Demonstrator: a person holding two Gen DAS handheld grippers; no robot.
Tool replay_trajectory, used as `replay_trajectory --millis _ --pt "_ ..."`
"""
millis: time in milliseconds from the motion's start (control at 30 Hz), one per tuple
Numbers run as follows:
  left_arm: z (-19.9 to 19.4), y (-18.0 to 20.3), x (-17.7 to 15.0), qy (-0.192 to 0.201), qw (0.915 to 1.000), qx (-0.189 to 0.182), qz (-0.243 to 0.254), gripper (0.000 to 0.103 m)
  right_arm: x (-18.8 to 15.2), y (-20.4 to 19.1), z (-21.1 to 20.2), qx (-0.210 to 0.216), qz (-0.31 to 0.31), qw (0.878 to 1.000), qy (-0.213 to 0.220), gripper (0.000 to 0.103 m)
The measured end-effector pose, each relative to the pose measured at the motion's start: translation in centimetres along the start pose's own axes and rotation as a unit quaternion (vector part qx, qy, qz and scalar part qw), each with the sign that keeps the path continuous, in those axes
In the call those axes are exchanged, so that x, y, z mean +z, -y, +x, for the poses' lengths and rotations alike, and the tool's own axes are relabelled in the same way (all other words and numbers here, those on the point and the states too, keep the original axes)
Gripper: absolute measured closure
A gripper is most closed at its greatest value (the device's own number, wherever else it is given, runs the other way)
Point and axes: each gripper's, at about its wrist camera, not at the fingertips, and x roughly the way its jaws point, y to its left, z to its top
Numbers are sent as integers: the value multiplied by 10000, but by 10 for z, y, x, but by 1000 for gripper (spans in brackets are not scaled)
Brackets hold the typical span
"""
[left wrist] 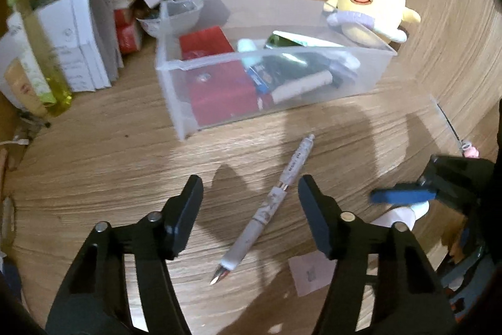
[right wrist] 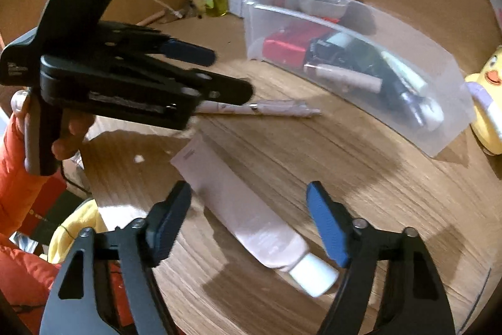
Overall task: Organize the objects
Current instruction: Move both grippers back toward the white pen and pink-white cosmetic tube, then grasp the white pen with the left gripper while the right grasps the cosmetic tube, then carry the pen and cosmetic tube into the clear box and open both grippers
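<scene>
Though cluttered behind, wood-grain table (left wrist: pixel 94 165); clear bin (left wrist: pixel 360 77)

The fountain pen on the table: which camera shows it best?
The left wrist view: the fountain pen lies whole, nib to cap, between that hand-held gripper's fingers. In the right wrist view the pen is farther off, its nib end hidden behind the left hand-held gripper.

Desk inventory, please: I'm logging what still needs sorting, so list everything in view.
Pen: one, white, on desk between left fingers.
Tube: one, pale pink, white cap, between right fingers.
Bin: one, clear, holding red box and other items.
Plush chick: one, yellow, behind bin.
Boxes: several, white, back left.
Bottle: one, yellow-green, beside boxes.
Paper slip: one, pinkish.
Left gripper: open.
Right gripper: open.
Hand: orange sleeve.
</scene>
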Motion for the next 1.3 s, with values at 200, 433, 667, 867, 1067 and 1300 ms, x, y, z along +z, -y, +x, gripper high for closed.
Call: replay_trajectory --millis 200,433,667,867,1067,1300 --pt "12 7 6 -170 9996 -191 89 47 -5 -3 0 -97 -138 9999 -22 63" --pt "19 5 10 -206 9994 -281 36 48 -28 21 -18 -347 190 9992 -17 76" --pt "20 19 10 -187 9989 -272 327 65 -32 45 -22 -635 647 9959 69 76" --pt "21 26 9 -130 9989 -205 398 88 -23 52 -16 -769 854 9932 203 76" --pt "14 22 5 -63 9997 -175 157 93 -19 58 -27 -789 1072 9901 435 76" --pt "-10 17 7 281 9995 -124 18 93 -3 66 -40 -810 1252 9854 818 77"
